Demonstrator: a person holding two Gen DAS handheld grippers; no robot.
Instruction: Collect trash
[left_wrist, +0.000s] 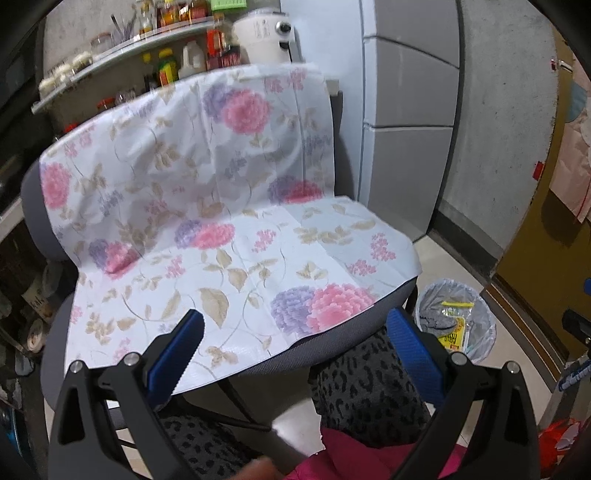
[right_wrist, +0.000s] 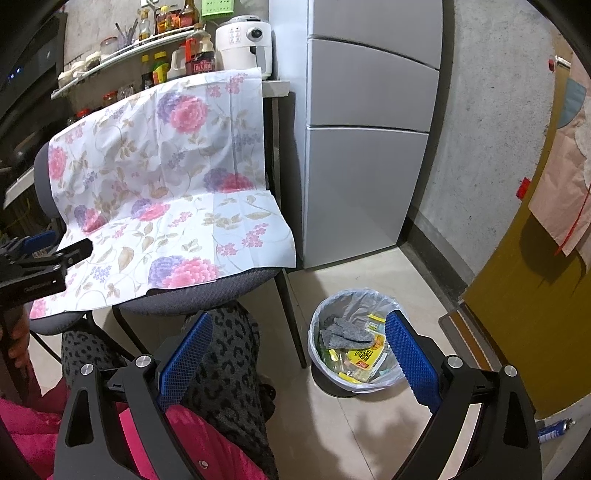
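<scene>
A small bin (right_wrist: 352, 354) lined with a clear bag stands on the floor right of the chair; it holds a grey cloth (right_wrist: 341, 334) and several yellow and green wrappers (right_wrist: 365, 356). The same bin (left_wrist: 456, 319) shows at the lower right of the left wrist view. My right gripper (right_wrist: 299, 350) is open above the floor, its right finger over the bin's rim, nothing between its blue pads. My left gripper (left_wrist: 295, 345) is open over the front edge of the chair seat and holds nothing. It also appears at the left edge of the right wrist view as a black left gripper (right_wrist: 48, 258).
A grey chair (right_wrist: 199, 295) is draped with a floral sheet (right_wrist: 166, 206). The person's patterned legs (right_wrist: 221, 365) sit in front of it. A grey fridge (right_wrist: 365, 147) stands behind the bin, a concrete wall and a yellow door (right_wrist: 535, 314) to the right. Shelves with bottles (right_wrist: 155, 44) are behind the chair.
</scene>
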